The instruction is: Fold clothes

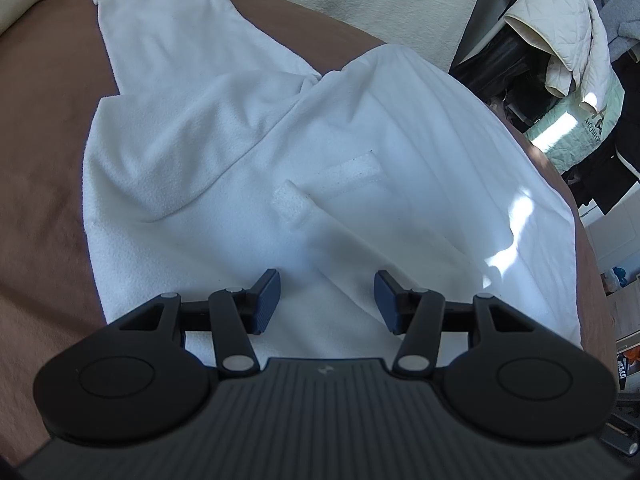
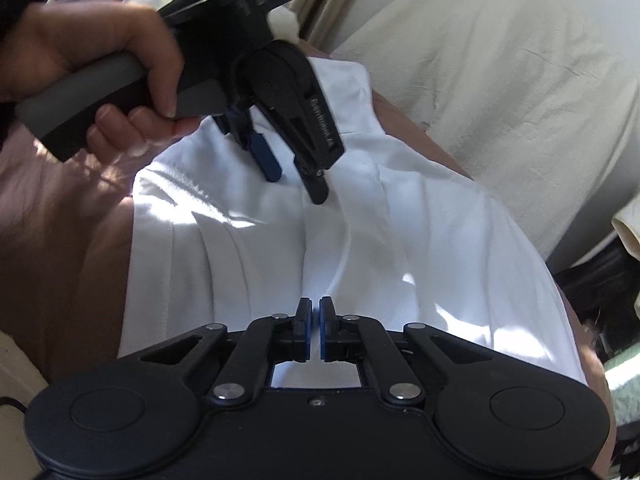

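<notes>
Brown bedding (image 1: 44, 168) carries the white garment (image 1: 248, 168), partly folded and spread flat; the left gripper (image 1: 326, 300) hovers over it with jaws apart and empty, the right gripper (image 2: 315, 326) pinched closed on nothing, so the next fold likely needs a fresh hem grasp.

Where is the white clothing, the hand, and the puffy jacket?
white garment (image 1: 224, 140): left wrist view, on its folded-over flap.
left hand (image 2: 120, 64): right wrist view, on the knuckles wrapped round the grey handle.
quilted jacket (image 1: 560, 20): left wrist view, on its cream quilted panel, top right.
</notes>
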### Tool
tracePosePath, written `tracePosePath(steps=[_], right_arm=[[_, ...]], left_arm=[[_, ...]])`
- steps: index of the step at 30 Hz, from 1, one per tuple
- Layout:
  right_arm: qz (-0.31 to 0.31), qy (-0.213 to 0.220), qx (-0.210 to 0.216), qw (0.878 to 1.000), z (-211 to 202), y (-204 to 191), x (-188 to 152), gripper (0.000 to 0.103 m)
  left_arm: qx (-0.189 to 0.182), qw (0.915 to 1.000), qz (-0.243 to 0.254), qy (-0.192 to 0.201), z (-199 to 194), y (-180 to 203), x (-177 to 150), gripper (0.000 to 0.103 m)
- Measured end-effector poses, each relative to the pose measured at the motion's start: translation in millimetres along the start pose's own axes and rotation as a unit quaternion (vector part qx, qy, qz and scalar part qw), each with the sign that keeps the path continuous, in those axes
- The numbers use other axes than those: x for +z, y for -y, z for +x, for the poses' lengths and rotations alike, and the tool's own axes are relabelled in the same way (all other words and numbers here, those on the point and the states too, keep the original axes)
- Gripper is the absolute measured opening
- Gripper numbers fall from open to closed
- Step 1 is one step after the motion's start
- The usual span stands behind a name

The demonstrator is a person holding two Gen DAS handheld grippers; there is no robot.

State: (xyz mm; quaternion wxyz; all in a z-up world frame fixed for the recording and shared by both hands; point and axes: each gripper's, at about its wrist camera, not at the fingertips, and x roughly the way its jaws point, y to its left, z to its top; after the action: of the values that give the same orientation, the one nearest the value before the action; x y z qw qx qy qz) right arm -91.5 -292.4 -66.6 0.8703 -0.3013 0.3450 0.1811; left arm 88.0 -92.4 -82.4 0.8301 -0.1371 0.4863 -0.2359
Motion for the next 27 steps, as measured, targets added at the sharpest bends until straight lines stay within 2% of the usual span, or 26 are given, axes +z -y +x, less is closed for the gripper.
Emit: tracePosePath(steps=[8,13,20,22,23,25,27], right_arm=[[0.079,0.001,0.026,0.997,-9.9,17.9,-6.7,0.0],[0.156,-0.005,0.055,0.986,-11.6,35.3,-18.9,0.0],[0.218,-0.005,0.057,0.974,-10.6,58.9,-32.4,0.0],[0.235,-0.002,0.071,0.969,-11.3,67.5,-36.2,0.0],[0.251,-0.006,0.09,0.964,-10.1,71.5,-38.0,0.0],[0.297,-0.018,0.1,0.949,-4.5,78.6,-41.9,0.002],[0.336,-0.034,0.088,0.937,5.0,84.3,-46.1,0.006]], left_arm=[[-0.005,0.9999,-0.009,0.0,0.7,-2.1,-0.9,0.051],[-0.006,0.9999,-0.011,0.001,1.4,-2.6,-1.3,0.051],[-0.004,0.9999,-0.009,0.002,1.5,-2.6,-1.4,0.051],[-0.004,0.9999,-0.009,0.001,1.6,-2.6,-1.3,0.051],[-0.003,0.9999,-0.01,0.001,1.6,-2.6,-1.3,0.051],[-0.003,0.9999,-0.01,0.002,0.8,-2.1,-1.5,0.051],[-0.004,0.9999,-0.012,0.008,-1.6,-1.7,-2.2,0.051]])
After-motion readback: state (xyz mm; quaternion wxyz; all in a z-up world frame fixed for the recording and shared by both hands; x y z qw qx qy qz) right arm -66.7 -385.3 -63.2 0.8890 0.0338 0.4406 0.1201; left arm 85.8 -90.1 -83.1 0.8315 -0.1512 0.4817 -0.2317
